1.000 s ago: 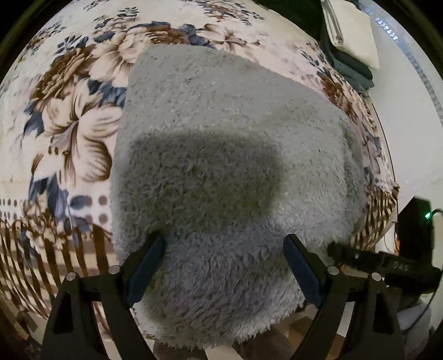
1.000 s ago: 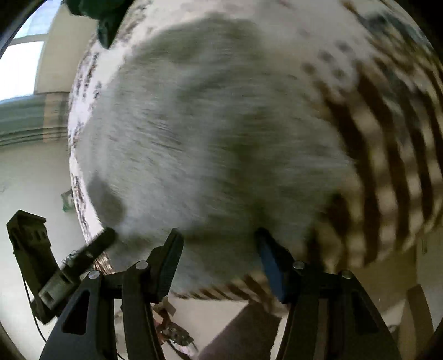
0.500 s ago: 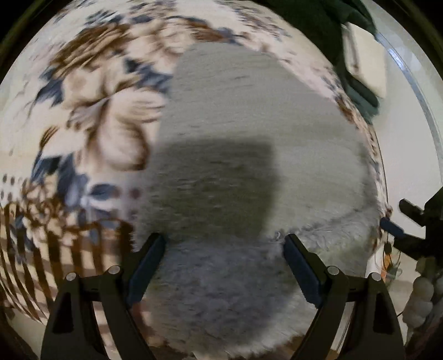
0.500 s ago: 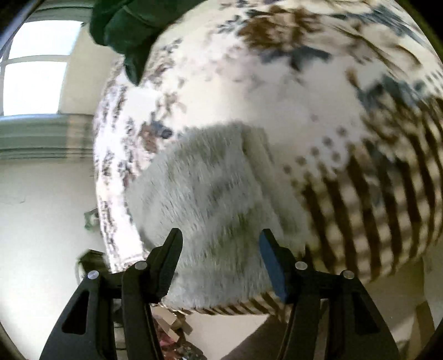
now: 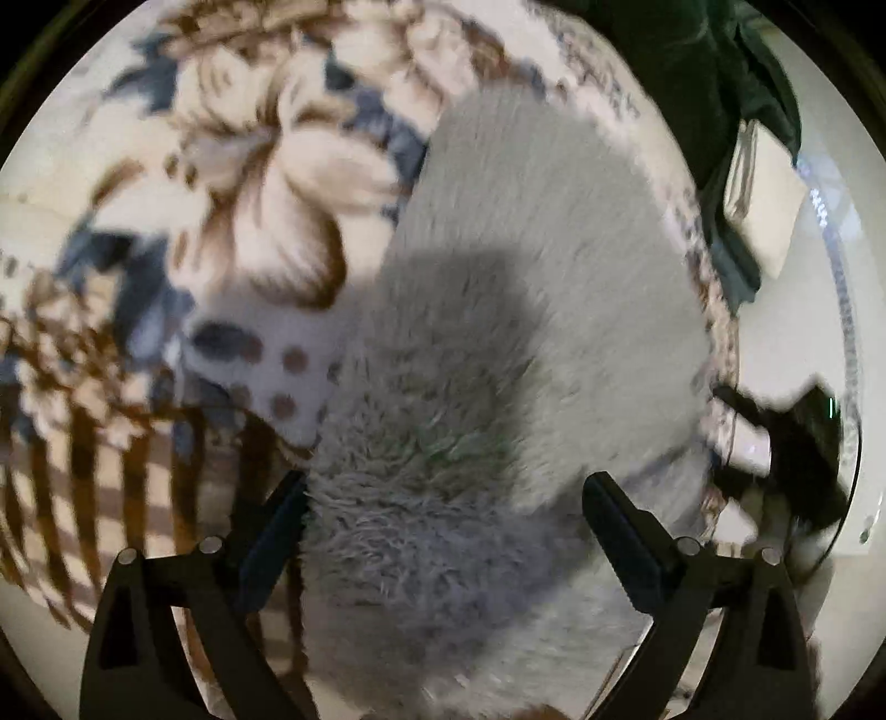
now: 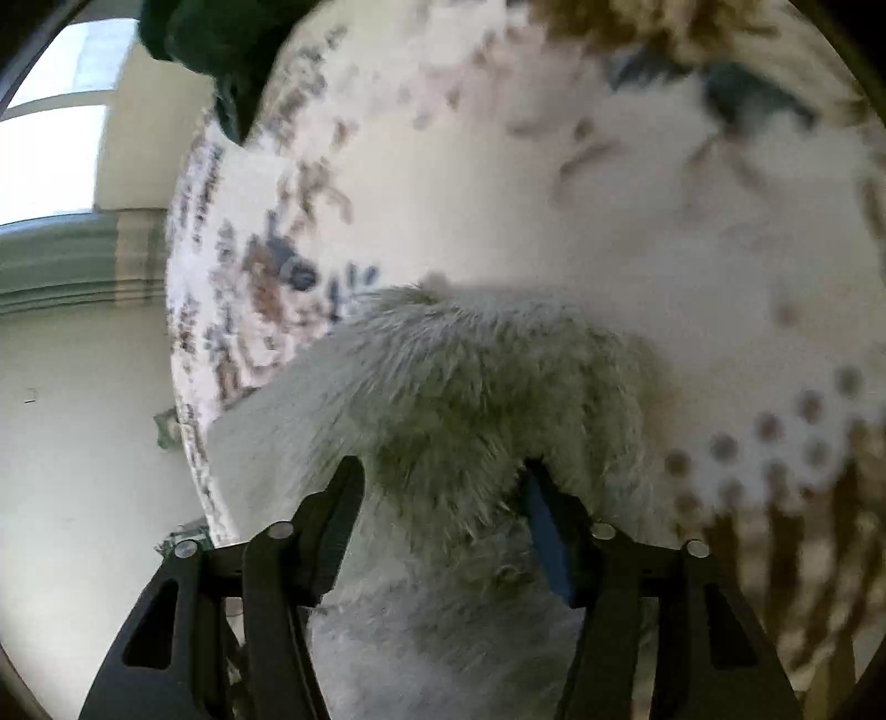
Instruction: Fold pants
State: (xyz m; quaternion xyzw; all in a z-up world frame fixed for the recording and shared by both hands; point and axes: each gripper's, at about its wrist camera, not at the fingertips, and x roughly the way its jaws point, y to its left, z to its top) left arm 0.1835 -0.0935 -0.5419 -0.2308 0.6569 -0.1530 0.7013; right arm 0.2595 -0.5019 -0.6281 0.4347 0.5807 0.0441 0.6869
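The grey fluffy pants [image 5: 526, 277] lie folded on a floral blanket [image 5: 249, 166]. My left gripper [image 5: 446, 526] hovers over their near end. Its jaws are opening wide, with the pile between the fingers but not pinched. In the right wrist view the pants [image 6: 470, 376] bunch up into a shaggy hump at the blanket's [image 6: 554, 194] near edge. My right gripper [image 6: 443, 504] straddles that hump. Its jaws are opening, and fabric fills the gap between the fingers.
A dark green garment [image 5: 709, 66] [image 6: 221, 44] lies at the far end of the bed, beside a cream cushion [image 5: 758, 210]. A blurred black device [image 5: 803, 437] sits off the bed's right edge. A window [image 6: 44, 149] and a pale wall lie beyond the left edge.
The left view has swung, so the pants now sit further right and more floral blanket shows. The right gripper moved from over the pants' broad face to their bunched end.
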